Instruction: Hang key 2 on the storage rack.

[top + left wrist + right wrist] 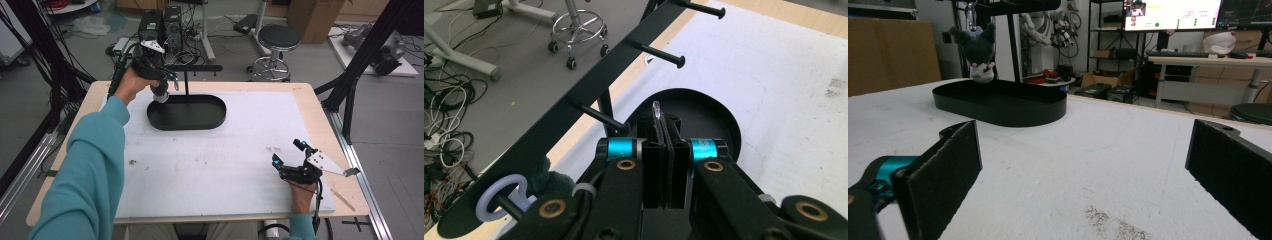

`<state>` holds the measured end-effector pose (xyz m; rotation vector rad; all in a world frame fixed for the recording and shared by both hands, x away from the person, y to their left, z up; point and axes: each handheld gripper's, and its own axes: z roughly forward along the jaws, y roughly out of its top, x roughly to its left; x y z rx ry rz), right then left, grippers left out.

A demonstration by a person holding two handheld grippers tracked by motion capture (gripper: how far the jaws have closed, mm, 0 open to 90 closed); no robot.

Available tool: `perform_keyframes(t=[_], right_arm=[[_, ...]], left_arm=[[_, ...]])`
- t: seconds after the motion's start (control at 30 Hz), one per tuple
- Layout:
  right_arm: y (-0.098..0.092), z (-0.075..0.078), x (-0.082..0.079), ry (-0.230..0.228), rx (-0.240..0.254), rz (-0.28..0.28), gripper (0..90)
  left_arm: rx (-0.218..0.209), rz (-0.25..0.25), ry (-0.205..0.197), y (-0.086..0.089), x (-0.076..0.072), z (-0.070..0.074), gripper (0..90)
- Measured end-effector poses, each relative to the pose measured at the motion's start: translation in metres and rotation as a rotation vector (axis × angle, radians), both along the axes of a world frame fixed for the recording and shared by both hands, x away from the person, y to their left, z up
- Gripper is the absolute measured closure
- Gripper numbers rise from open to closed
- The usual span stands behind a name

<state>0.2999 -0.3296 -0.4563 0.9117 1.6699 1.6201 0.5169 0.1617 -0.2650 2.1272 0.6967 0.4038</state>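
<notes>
Your left gripper (167, 82) is up at the far left of the desk (210, 165), beside the black hanger stand (187, 80) that rises from the oval black tray (187, 112). In the left gripper view its fingers (655, 150) are pressed together on a thin clear tab (656, 111) that pokes up between the pads. The stand's crossbar (574, 100) runs just past the fingertips, with black pegs (664, 56) sticking out of it; a pale ring (499, 197) hangs on the nearest peg, and a dark plush keychain (546, 182) sits just beside it. From the right gripper view the plush (979, 50) hangs from the bar over the tray's left end (948, 97). Your right gripper (290, 160) rests low on the desk's near right side, well apart from the tray, its 2 fingers (943, 175) standing wide with nothing between them.
</notes>
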Motion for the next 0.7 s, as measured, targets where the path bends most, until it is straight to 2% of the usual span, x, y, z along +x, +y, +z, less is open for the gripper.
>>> perform_keyframes(t=[0.13, 0.7], right_arm=[[0.0001, -0.0001, 0.0001, 0.000, 0.003, -0.001, 0.7], [0.0001, -0.0001, 0.0000, 0.000, 0.002, 0.000, 0.7]], left_arm=[[0.009, 0.000, 0.006, -0.0008, 0.0022, -0.0024, 88.3], [0.000, 0.029, 0.007, 0.0034, 0.0081, -0.0058, 88.3]])
